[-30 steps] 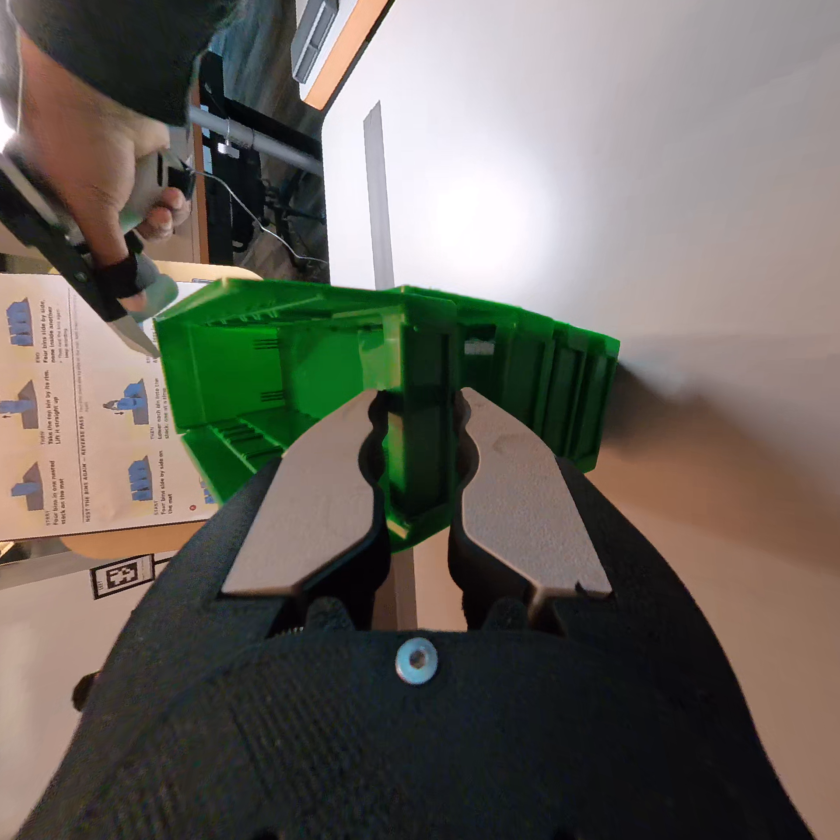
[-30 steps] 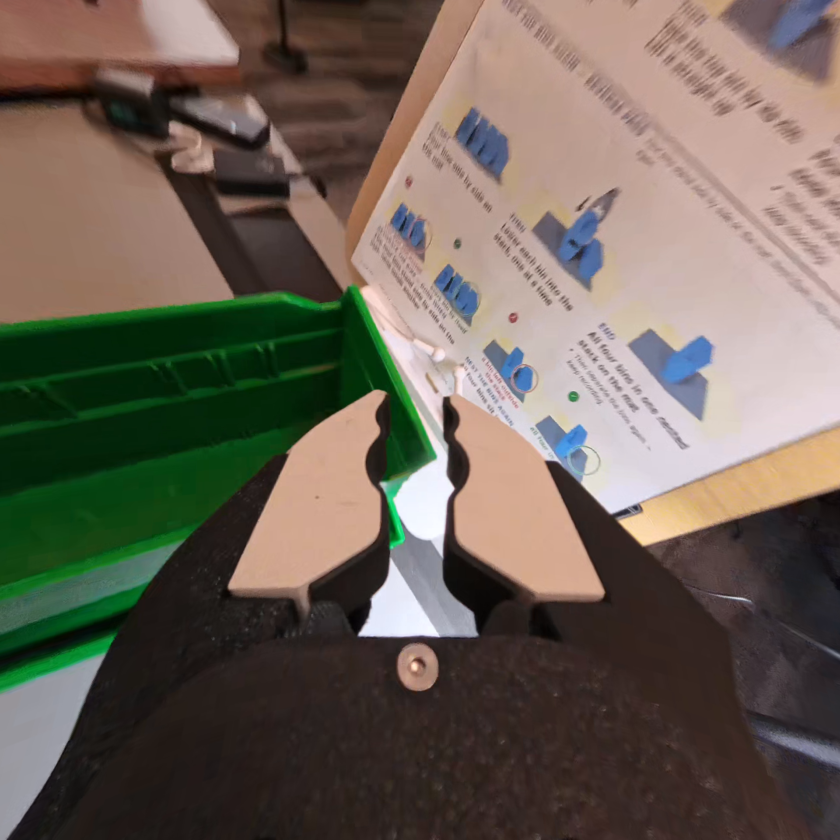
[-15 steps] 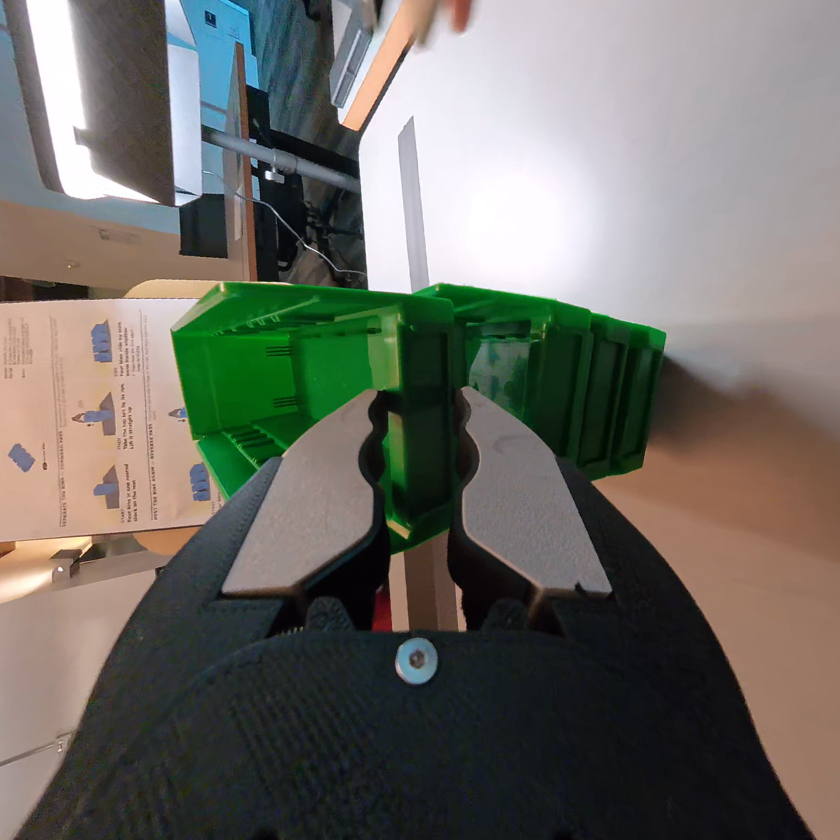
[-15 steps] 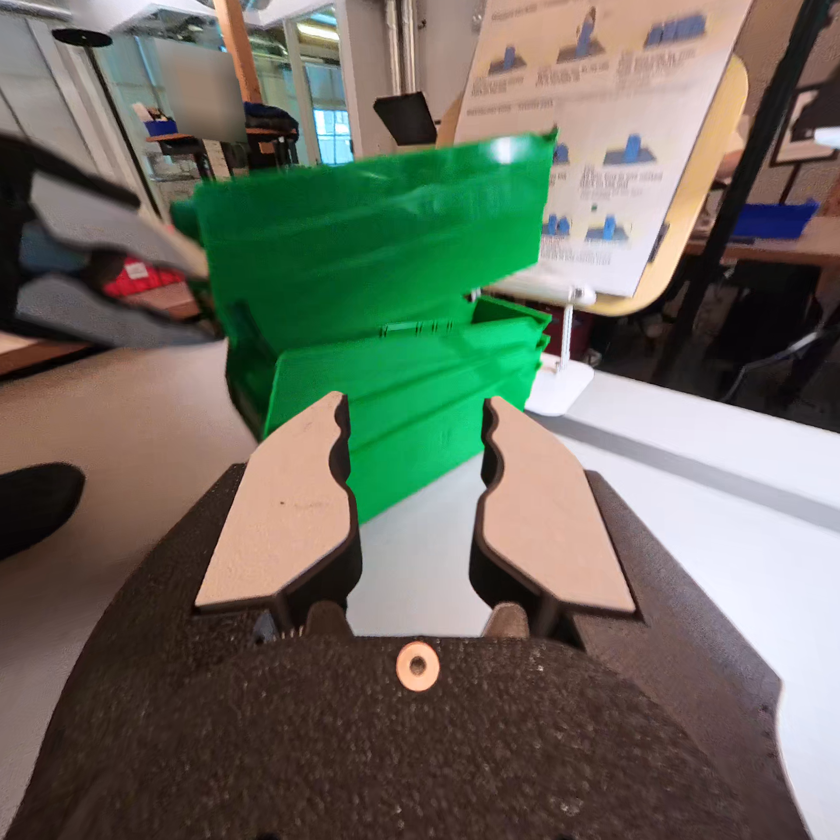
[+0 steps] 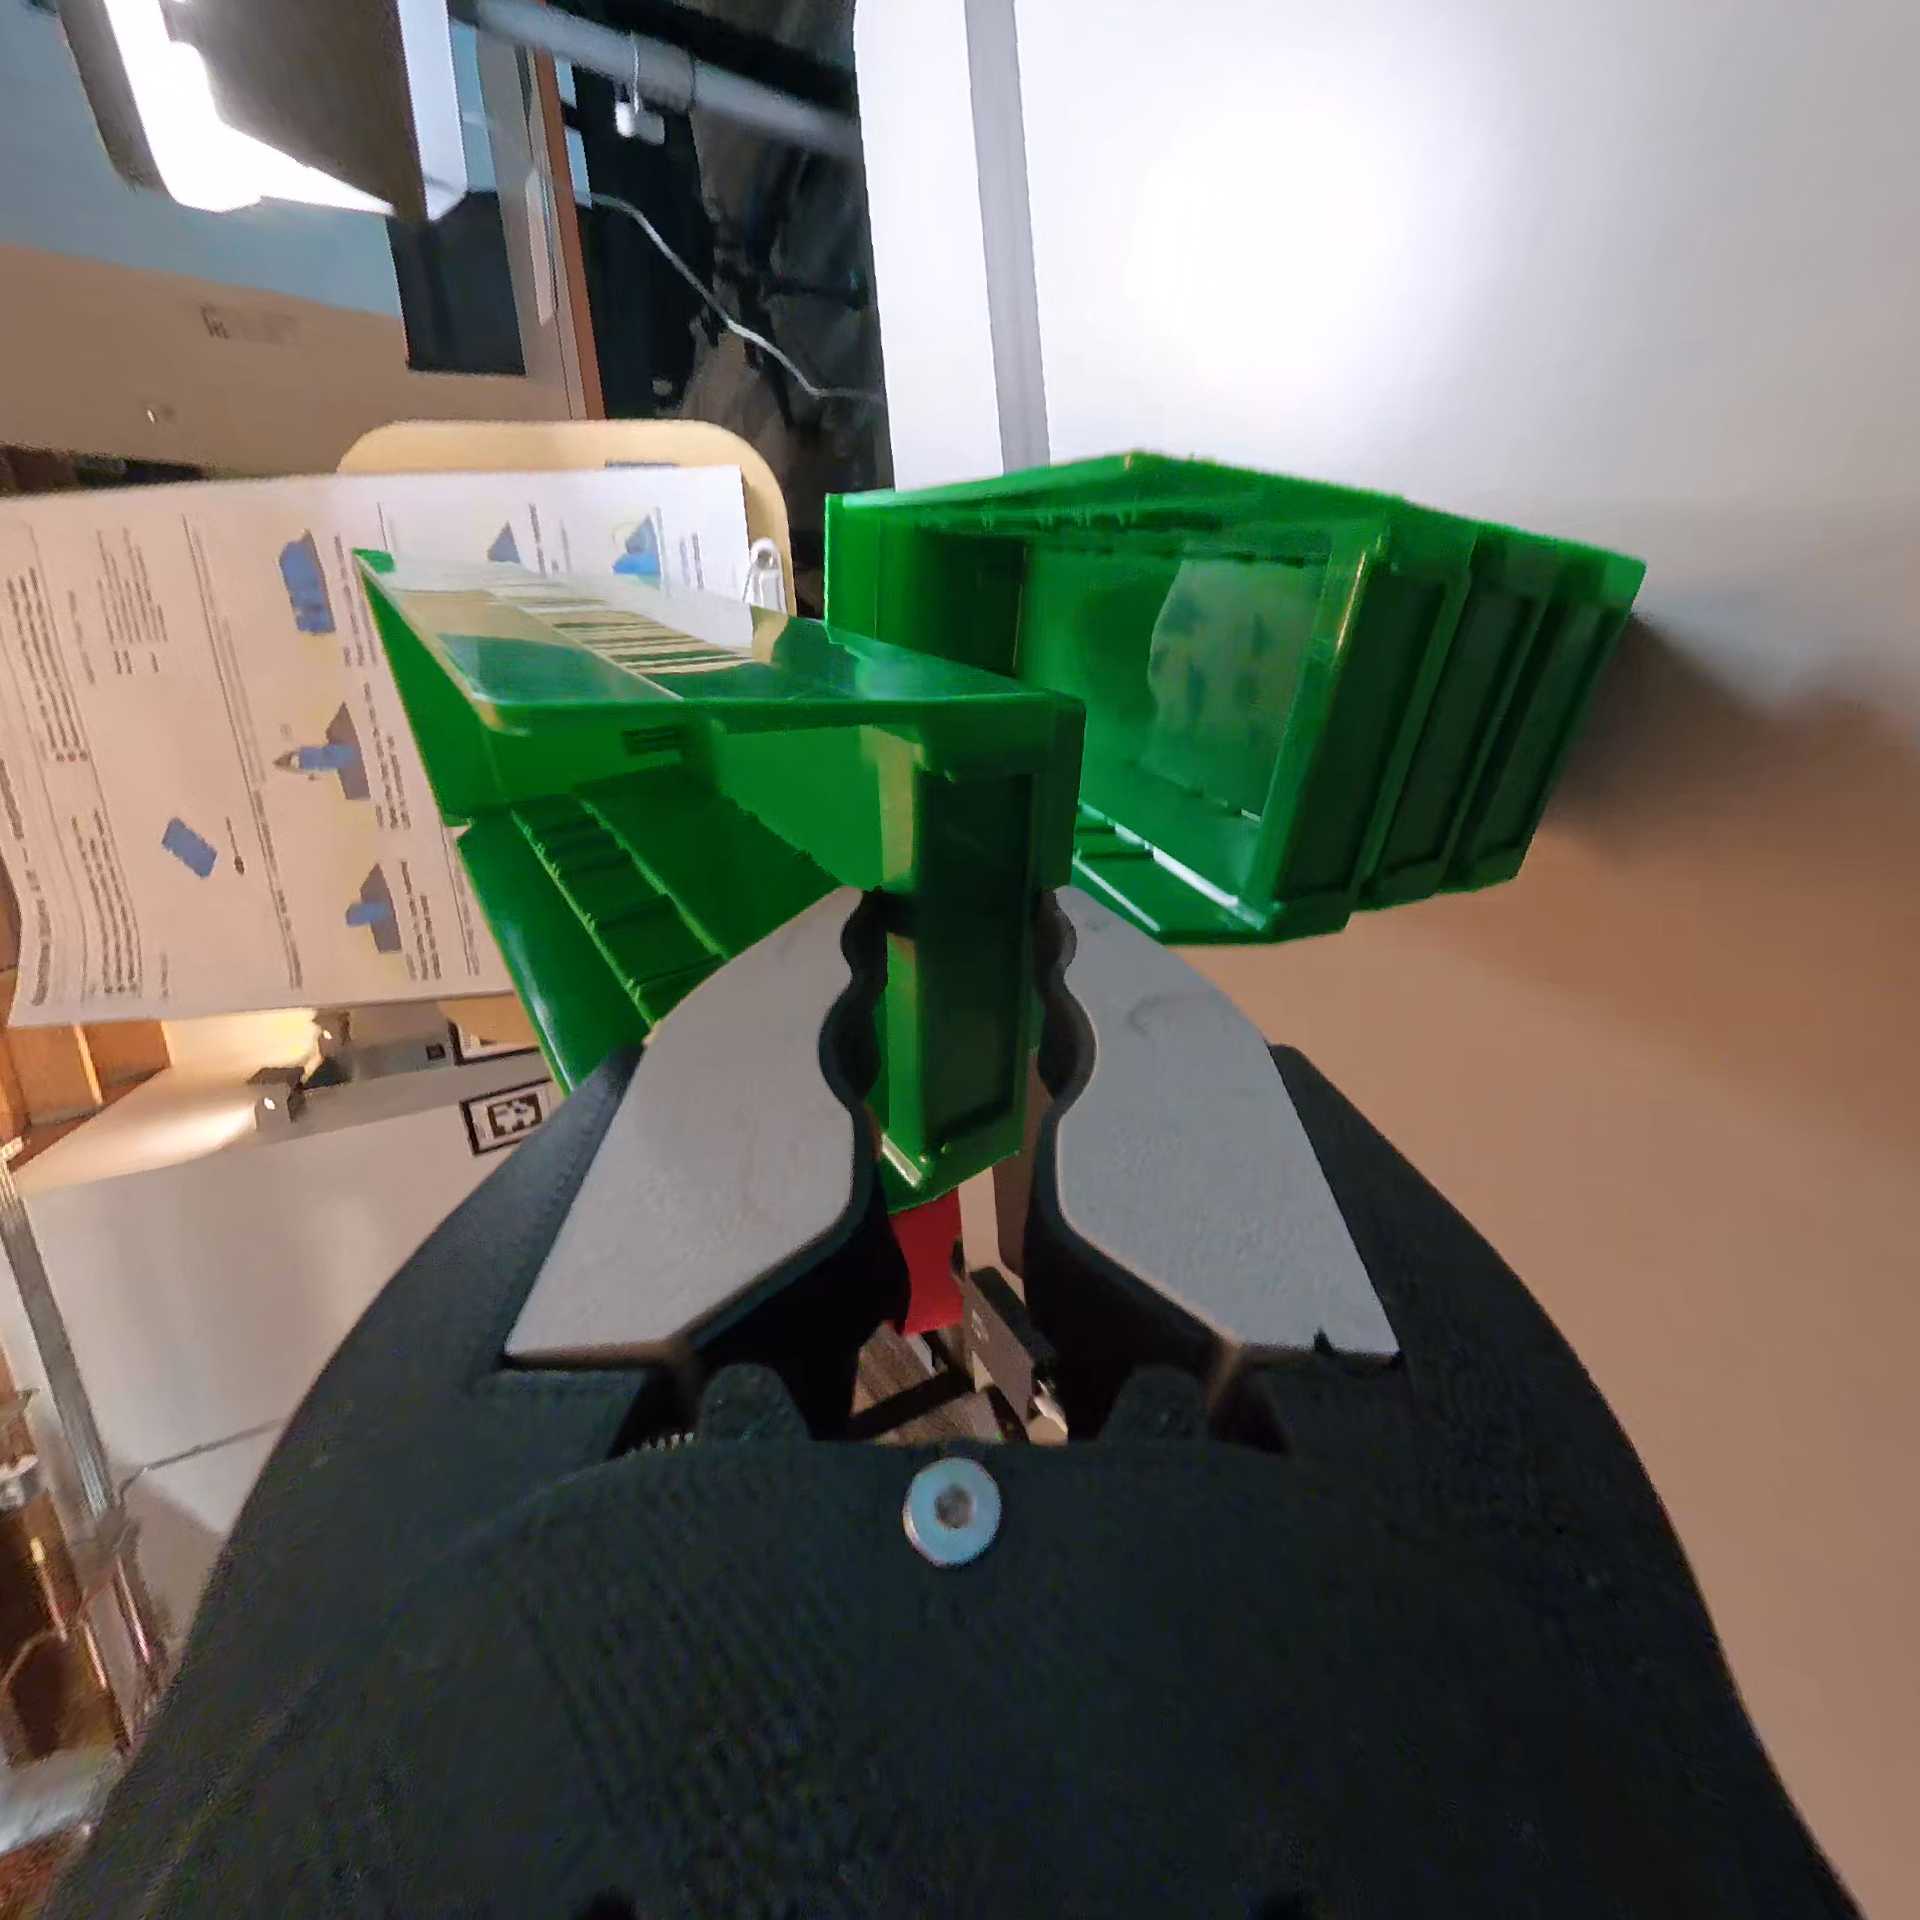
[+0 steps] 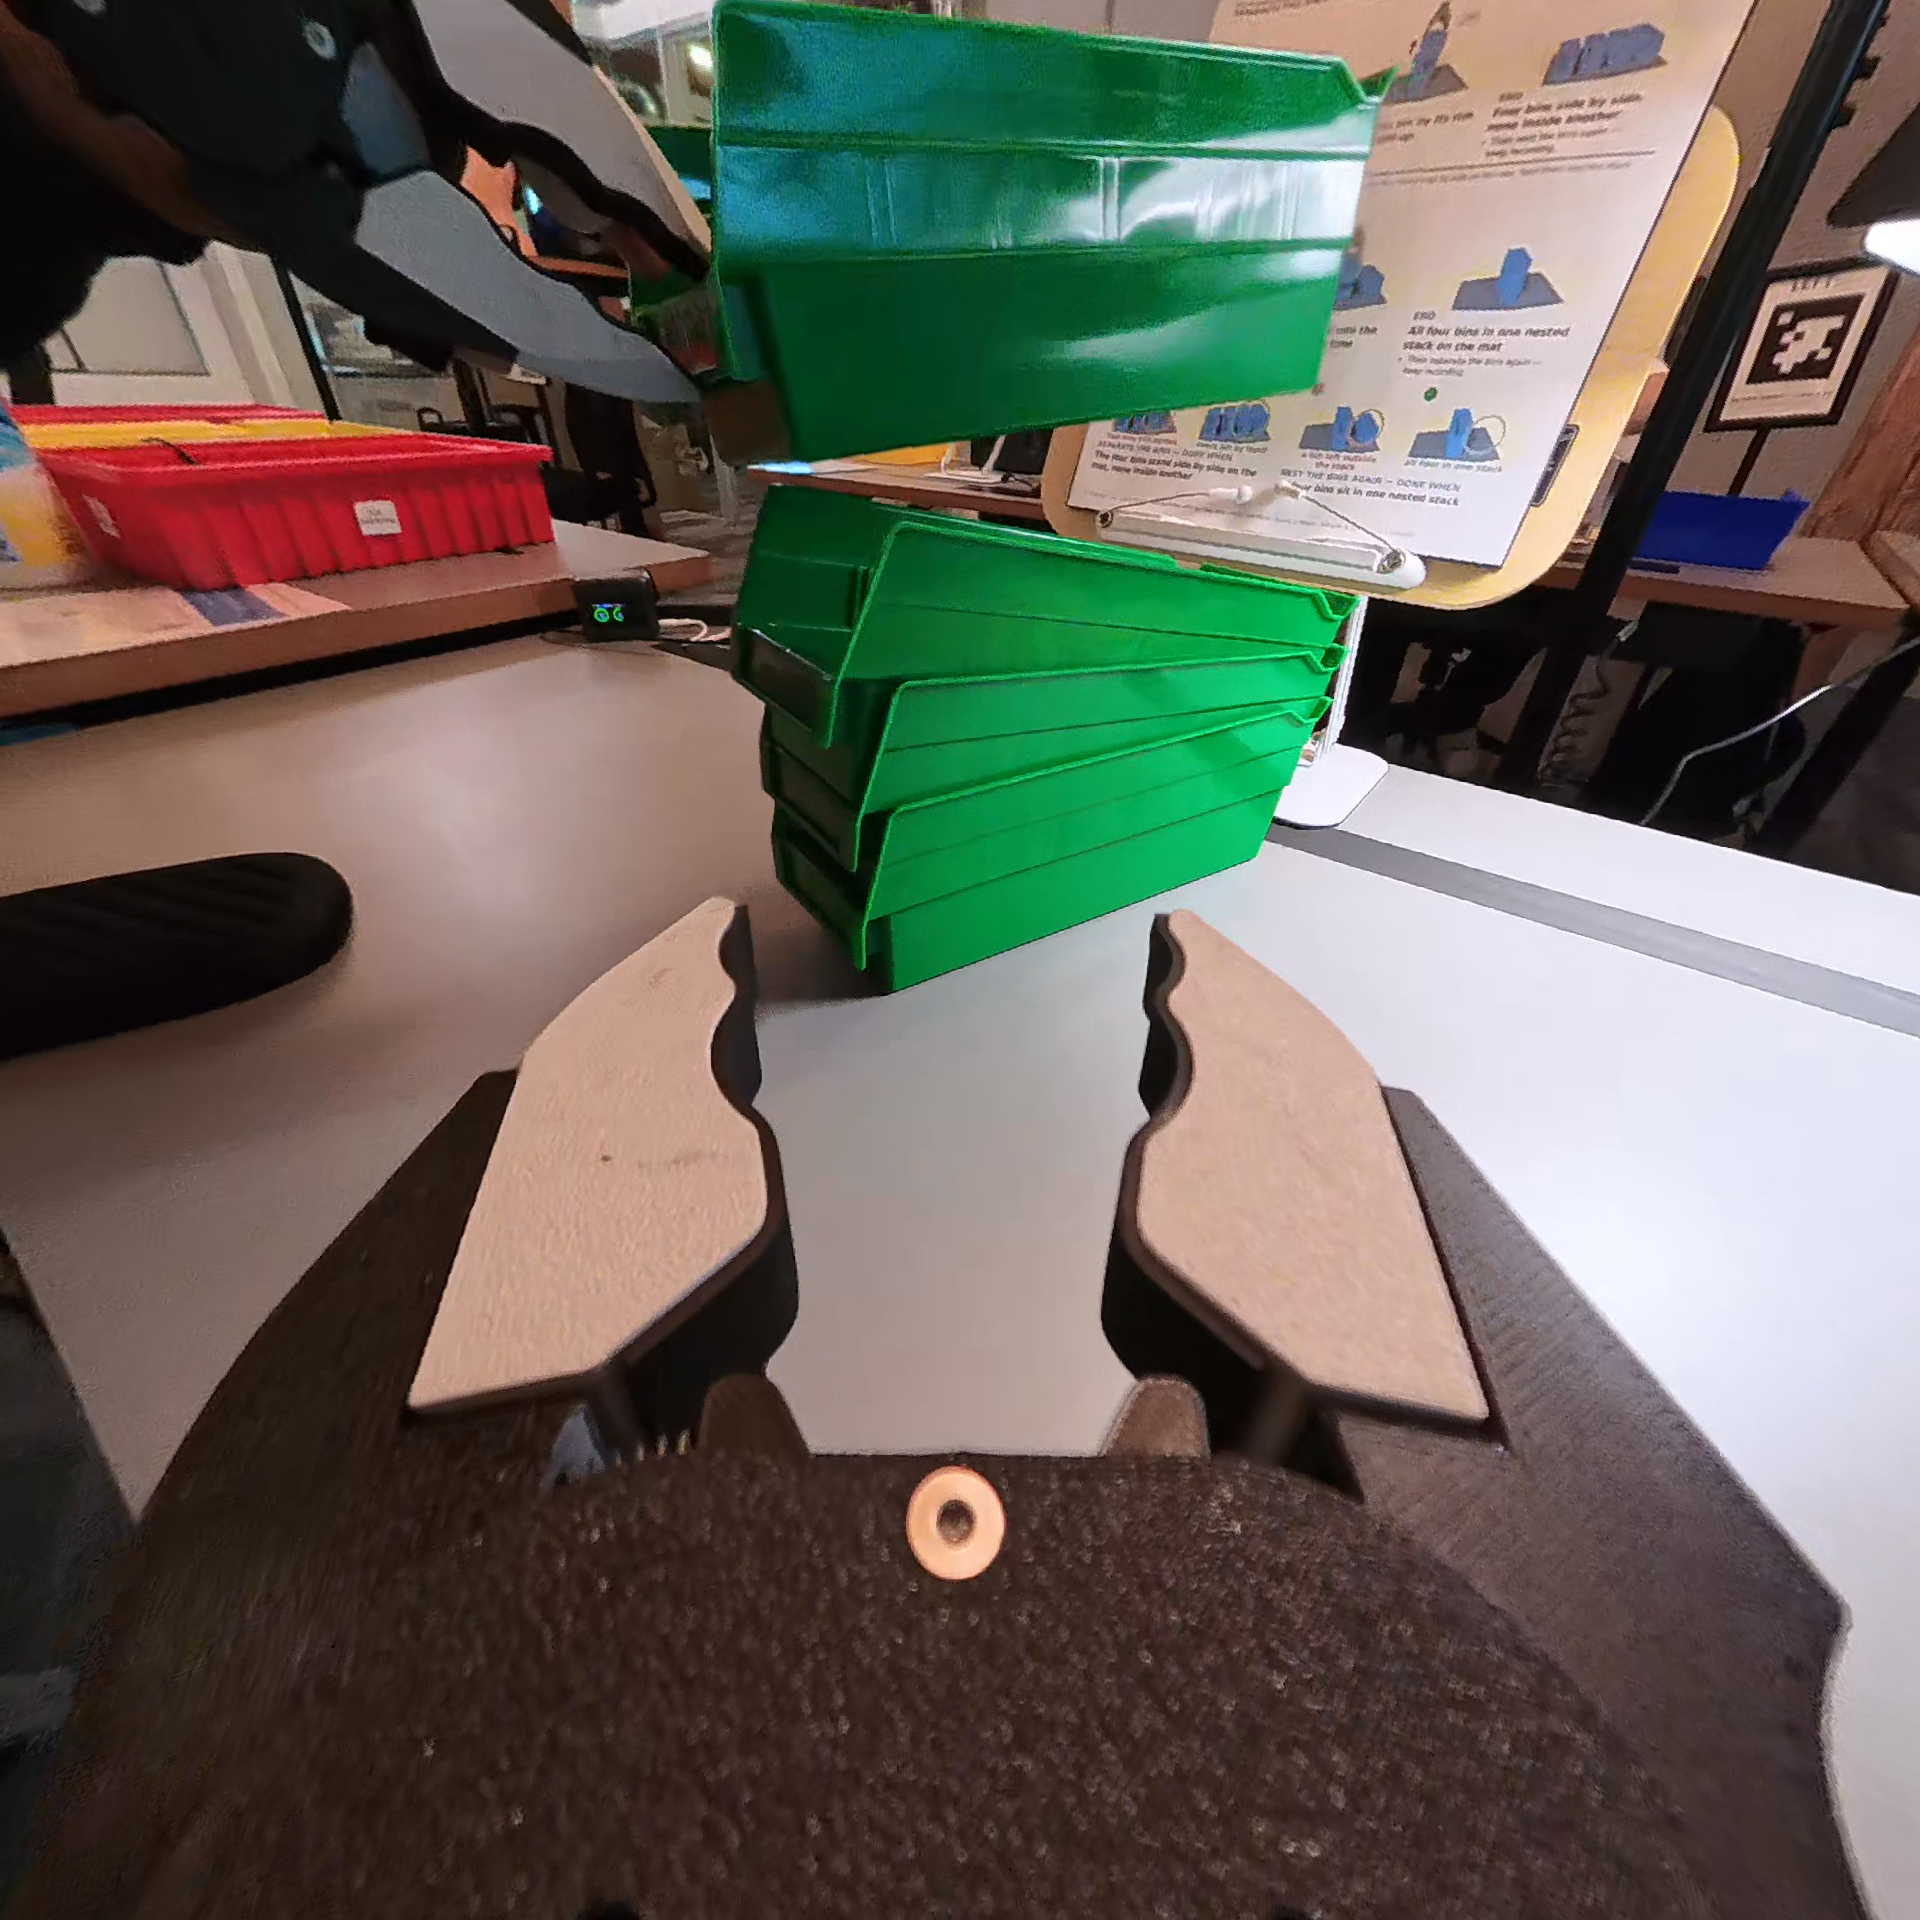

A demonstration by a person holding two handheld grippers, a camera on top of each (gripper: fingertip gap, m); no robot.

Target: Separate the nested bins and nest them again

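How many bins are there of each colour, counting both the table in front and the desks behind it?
Green bins: 4 (lifted green bin in the left gripper, plus 3 in the nested stack on the table)
Red bin: 1
Blue bin: 1
Total: 6
A yellow strip behind the red bin is too hidden to count.

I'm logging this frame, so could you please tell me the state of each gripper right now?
Left gripper: shut on the lifted green bin, clear of the nested stack.
Right gripper: open, holding nothing.
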